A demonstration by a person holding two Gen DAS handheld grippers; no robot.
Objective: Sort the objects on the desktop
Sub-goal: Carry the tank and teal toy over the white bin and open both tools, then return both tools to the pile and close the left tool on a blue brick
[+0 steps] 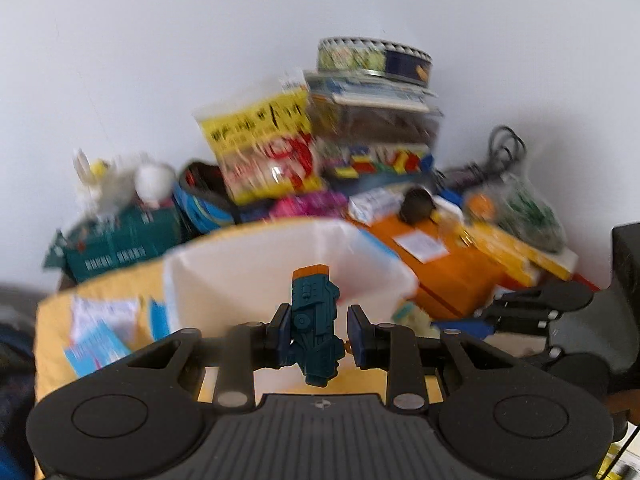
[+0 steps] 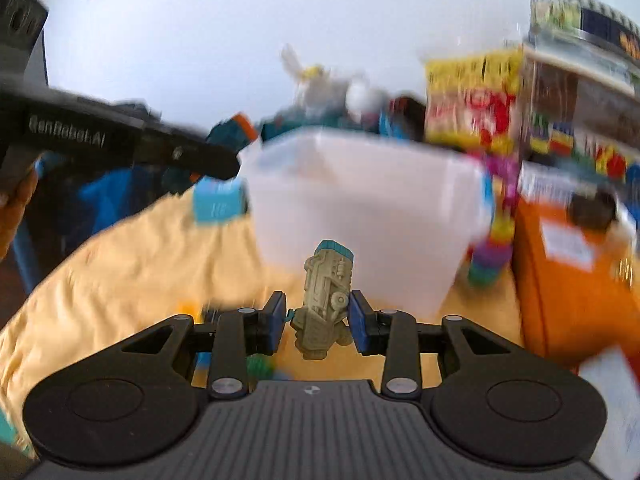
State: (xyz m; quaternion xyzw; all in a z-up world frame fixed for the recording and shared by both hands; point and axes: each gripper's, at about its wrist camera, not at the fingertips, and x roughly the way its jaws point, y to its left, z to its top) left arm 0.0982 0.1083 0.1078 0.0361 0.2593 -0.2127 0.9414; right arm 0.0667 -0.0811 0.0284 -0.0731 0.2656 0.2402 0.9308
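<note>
My left gripper (image 1: pixel 316 332) is shut on a teal toy vehicle (image 1: pixel 314 312) with an orange end, held upright in the air. Just behind it stands a white plastic bin (image 1: pixel 240 280). My right gripper (image 2: pixel 318 320) is shut on an olive toy vehicle (image 2: pixel 326 280) with a teal end, also lifted, in front of the same bin (image 2: pixel 360 208). In the right wrist view the left gripper (image 2: pixel 216 160) reaches in from the upper left with the teal toy (image 2: pixel 230 132) near the bin's left rim. The left wrist view shows the right gripper (image 1: pixel 492 316) low at the right.
A yellow cloth (image 2: pixel 120 264) covers the table. An orange box (image 2: pixel 560 280) stands right of the bin, with a colourful block stack (image 2: pixel 490 256) between them. Behind are a yellow snack bag (image 1: pixel 264 144), stacked boxes with a round tin (image 1: pixel 372 60), a green box (image 1: pixel 120 248) and blue cards (image 1: pixel 100 340).
</note>
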